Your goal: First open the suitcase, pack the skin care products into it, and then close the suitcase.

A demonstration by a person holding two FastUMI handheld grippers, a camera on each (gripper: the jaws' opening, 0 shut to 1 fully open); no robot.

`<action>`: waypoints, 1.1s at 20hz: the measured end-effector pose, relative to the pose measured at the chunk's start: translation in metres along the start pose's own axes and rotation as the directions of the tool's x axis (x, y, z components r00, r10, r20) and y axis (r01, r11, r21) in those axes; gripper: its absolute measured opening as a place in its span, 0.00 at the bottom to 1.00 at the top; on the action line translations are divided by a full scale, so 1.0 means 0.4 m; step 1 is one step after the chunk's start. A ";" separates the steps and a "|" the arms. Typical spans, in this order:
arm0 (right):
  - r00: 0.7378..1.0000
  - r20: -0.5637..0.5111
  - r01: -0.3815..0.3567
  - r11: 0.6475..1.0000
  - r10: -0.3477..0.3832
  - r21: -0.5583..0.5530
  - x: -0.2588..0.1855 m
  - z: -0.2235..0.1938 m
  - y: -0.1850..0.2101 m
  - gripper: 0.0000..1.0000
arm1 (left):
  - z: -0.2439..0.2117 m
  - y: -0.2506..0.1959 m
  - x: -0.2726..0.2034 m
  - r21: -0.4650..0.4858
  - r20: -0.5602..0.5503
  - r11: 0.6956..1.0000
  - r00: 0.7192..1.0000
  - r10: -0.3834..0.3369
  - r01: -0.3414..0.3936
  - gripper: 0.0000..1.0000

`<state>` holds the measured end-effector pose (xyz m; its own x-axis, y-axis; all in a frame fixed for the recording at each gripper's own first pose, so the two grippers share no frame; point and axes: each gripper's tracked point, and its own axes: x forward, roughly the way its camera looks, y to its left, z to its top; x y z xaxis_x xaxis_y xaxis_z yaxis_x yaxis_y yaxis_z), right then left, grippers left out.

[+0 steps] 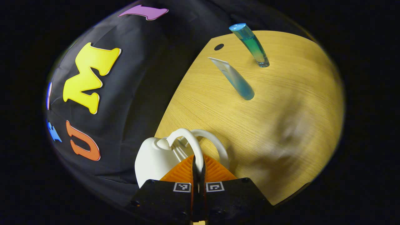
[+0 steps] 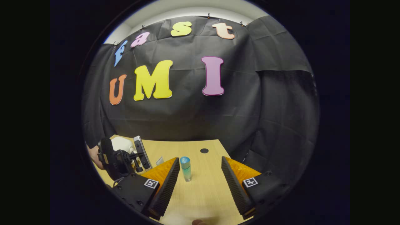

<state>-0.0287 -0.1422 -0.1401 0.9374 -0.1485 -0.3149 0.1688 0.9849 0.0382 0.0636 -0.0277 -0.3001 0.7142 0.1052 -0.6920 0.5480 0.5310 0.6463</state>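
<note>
Suitcase [image 1: 154, 159] handle [image 1: 193, 147] pinched in left gripper [image 1: 198, 170]; right gripper [image 2: 200, 175] wide.

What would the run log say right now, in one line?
left hand-held gripper: shut on white handle | right hand-held gripper: open | bottle, tube: on table

Bare pale wooden bench [image 2: 206, 193] lies open at lower centre of the right gripper view; an upright blue-green clear bottle [image 2: 186, 168] stands left of centre.
</note>
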 end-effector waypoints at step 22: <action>0.993 0.044 -0.096 0.980 0.105 -0.174 -0.050 0.154 0.299 0.77 | -0.737 0.695 -0.110 -0.932 0.047 0.345 0.910 0.413 -0.109 0.03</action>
<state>-0.0083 -0.0269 -0.0709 0.9626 -0.0480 -0.2668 0.0227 0.9950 -0.0971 0.0561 0.3632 -0.1849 0.8962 0.2758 -0.3475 -0.2946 0.9556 -0.0013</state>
